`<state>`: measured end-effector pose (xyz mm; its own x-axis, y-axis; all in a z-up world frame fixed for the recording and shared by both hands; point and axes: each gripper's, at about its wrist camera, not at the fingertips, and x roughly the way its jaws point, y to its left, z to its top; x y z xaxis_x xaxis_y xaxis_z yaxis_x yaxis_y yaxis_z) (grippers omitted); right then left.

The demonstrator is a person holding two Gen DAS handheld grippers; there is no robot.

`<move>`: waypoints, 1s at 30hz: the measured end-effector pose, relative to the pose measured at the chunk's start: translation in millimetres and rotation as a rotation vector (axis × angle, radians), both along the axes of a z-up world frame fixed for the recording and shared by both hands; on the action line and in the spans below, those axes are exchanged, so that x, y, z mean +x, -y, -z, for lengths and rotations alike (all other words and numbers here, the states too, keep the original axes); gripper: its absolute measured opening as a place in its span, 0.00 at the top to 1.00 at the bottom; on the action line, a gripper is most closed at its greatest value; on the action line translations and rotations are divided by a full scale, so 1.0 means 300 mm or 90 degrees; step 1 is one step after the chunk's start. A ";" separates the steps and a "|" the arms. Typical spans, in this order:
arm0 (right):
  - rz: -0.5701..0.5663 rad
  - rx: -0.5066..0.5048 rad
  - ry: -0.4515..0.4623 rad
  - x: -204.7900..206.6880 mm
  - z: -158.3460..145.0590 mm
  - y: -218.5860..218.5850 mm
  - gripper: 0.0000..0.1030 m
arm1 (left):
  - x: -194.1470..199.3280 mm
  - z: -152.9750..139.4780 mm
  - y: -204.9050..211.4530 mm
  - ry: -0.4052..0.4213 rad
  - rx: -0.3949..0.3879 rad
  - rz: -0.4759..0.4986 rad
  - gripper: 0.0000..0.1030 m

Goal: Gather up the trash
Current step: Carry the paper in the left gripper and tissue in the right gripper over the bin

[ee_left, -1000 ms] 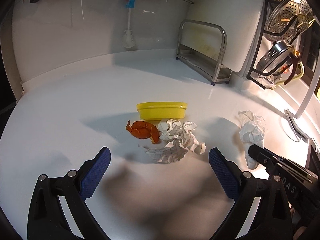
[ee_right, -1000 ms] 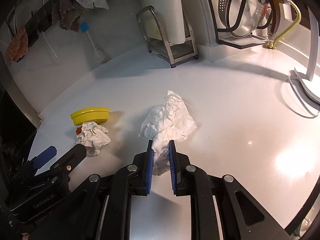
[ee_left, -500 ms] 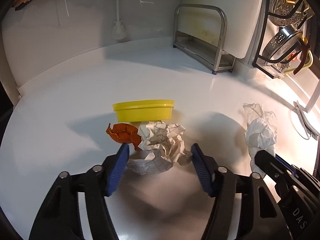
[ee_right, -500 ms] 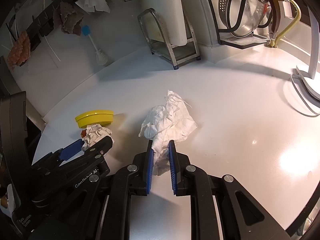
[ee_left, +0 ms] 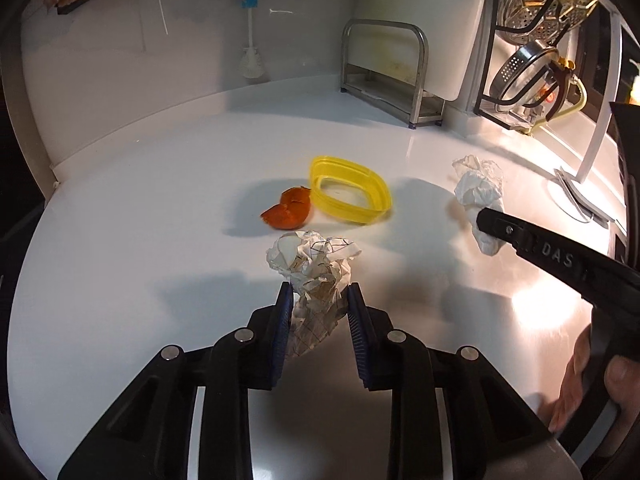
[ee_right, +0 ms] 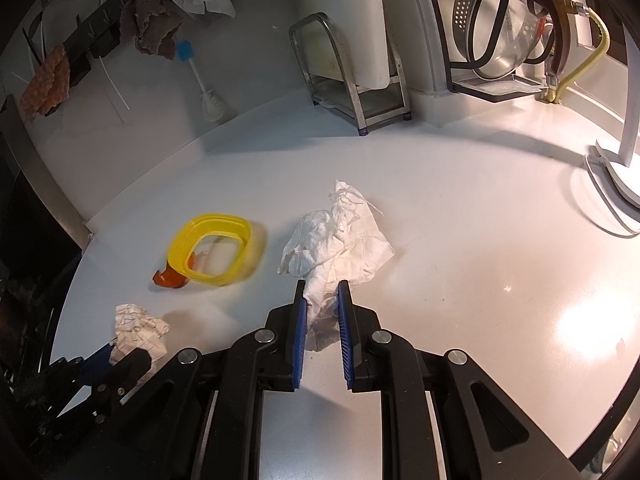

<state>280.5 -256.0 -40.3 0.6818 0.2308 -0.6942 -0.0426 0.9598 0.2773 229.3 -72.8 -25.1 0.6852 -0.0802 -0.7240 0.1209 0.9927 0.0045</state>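
Observation:
My left gripper [ee_left: 318,300] is shut on a crumpled checked paper ball [ee_left: 316,272] and holds it above the white counter; the ball also shows in the right wrist view [ee_right: 138,330]. My right gripper [ee_right: 322,300] is shut on a crumpled white tissue [ee_right: 340,236], which also shows in the left wrist view [ee_left: 478,192]. A yellow plastic container [ee_left: 350,194] stands on the counter with an orange peel [ee_left: 290,212] at its left side. In the right wrist view the container [ee_right: 212,248] looks blurred and the peel [ee_right: 170,278] lies partly behind it.
A metal rack [ee_left: 386,72] with a white board stands at the back. A dish rack with strainers [ee_left: 536,52] is at the back right. A white lamp base [ee_right: 616,184] sits at the right. A brush [ee_left: 250,36] and cloths hang on the wall.
My left gripper closed on the checked paper ball and lifted it up and back from the container and peel. My right gripper stays shut on the tissue.

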 end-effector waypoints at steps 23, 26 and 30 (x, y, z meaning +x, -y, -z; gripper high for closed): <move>0.053 0.033 0.026 -0.914 -0.017 -0.105 0.86 | -0.641 -0.069 -0.058 0.078 0.013 0.149 0.73; 0.054 0.015 0.021 -1.017 -0.004 -0.127 0.86 | -0.711 -0.065 -0.059 0.083 0.007 0.161 0.73; 0.053 0.001 0.012 -1.122 0.025 -0.141 0.86 | -0.775 -0.029 -0.053 0.068 0.007 0.174 0.73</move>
